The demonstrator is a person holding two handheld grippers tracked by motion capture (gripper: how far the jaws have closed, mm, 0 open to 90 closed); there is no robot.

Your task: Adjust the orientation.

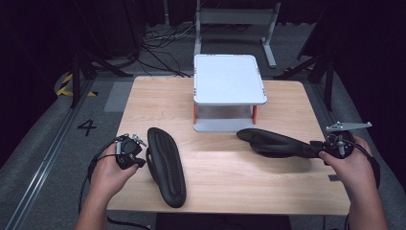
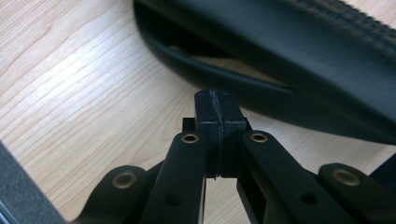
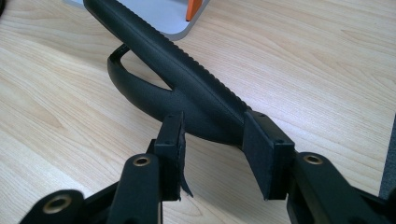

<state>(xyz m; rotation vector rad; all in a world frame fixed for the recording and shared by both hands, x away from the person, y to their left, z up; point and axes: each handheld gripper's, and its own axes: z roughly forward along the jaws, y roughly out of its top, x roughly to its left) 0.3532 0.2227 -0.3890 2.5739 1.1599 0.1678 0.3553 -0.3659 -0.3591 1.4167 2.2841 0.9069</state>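
A wooden table [image 1: 287, 191] spans the centre of the high view, with a small white two-tier stand [image 1: 229, 79] at upper centre. At lower left of centre a black sandal [image 1: 165, 165] lies flat on the wood. At right of centre a second black sandal [image 1: 275, 142] is clamped at its heel end by the right gripper [image 3: 215, 156]. At lower left the left gripper [image 2: 218, 135], jaws pressed together and empty, sits just beside the flat sandal.
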